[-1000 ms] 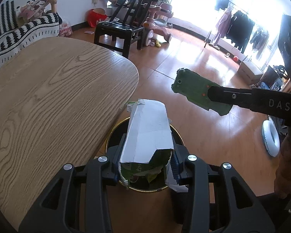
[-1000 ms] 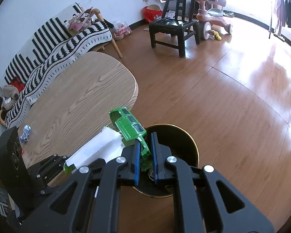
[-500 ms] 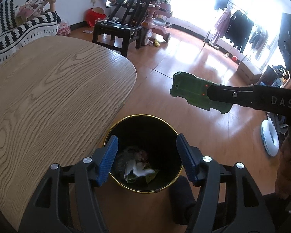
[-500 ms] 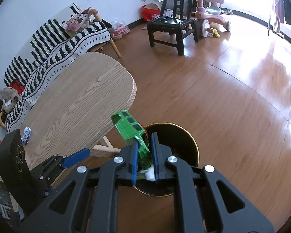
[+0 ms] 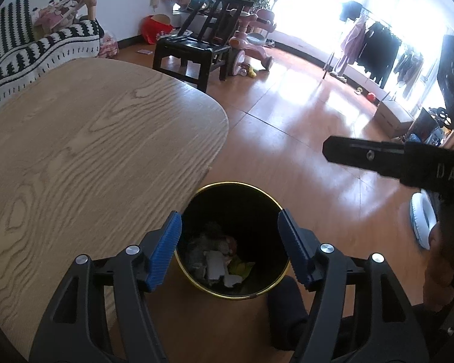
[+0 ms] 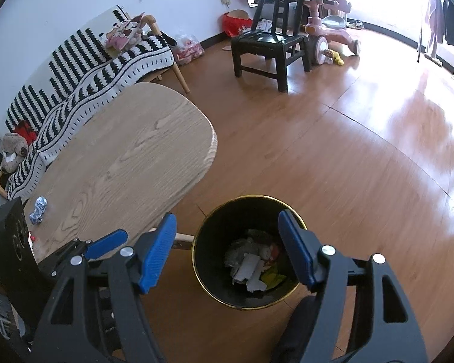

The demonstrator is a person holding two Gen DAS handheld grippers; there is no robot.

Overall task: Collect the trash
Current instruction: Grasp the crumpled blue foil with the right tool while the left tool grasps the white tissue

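While both grippers hang wide open and empty over the bin, the step in hand reads as a drop just finished, judging by the scraps lying inside. Far left in the right wrist view: crumpled foil wrapper, silver-blue, small, lying near the table's far-left edge, well apart from the bin; likely the next piece of trash. Table: pale oak-grain top, smooth, rounded corner, edge just beside the bin. Left gripper: blue ribbed pads spread to roughly the bin's width, nothing between them. Bin: round, black wall, thin brass-coloured rim, standing on the glossy wood floor. Contents: white torn card, a yellow-green scrap, grey crumpled matter, all low in the bin. Right gripper: pads likewise parted wide, holding nothing; in the left wrist view it shows only as a black bar at right. Next move, as I judge it: swing one gripper back across the table to the wrapper, come down with pads straddling it, pinch lightly. Foil is thin, will crush and may slide on the smooth top.
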